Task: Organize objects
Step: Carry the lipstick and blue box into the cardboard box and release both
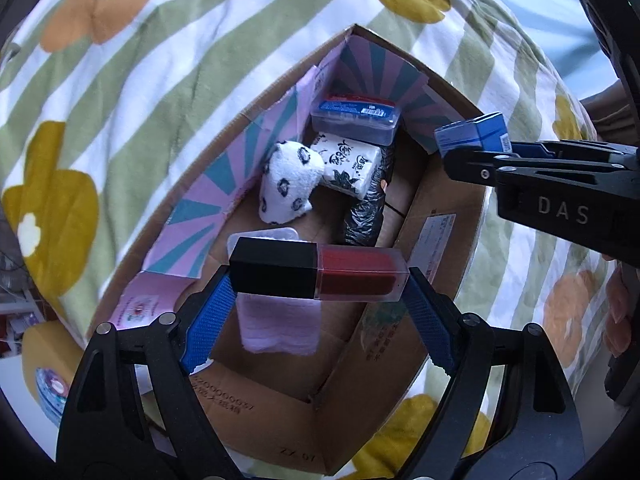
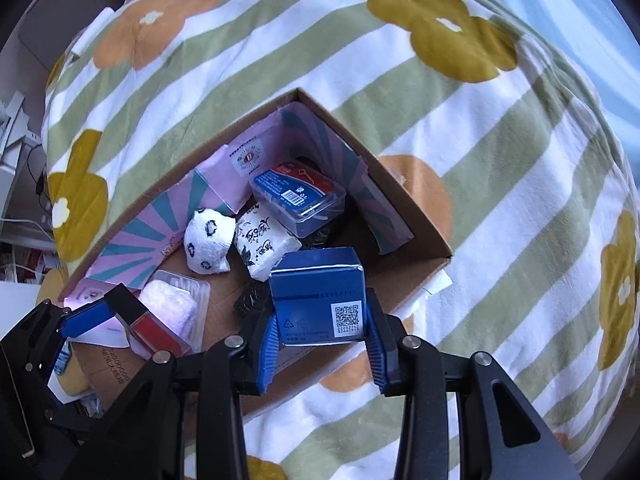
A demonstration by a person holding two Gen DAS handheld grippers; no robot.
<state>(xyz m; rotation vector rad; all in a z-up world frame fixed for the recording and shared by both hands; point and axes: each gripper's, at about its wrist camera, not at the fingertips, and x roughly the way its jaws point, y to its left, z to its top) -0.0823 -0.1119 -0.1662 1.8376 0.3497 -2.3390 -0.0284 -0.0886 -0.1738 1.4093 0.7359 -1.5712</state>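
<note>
My left gripper is shut on a lip gloss tube with a black cap and red body, held crosswise above the near end of an open cardboard box. It also shows in the right wrist view. My right gripper is shut on a small blue carton with a QR code, held over the box's right side; the carton also shows in the left wrist view.
In the box lie a clear plastic case with a blue label, a white tissue pack, a rolled white cloth with black prints, a pink cloth in a clear tray and black plastic. The box sits on a striped flowered blanket.
</note>
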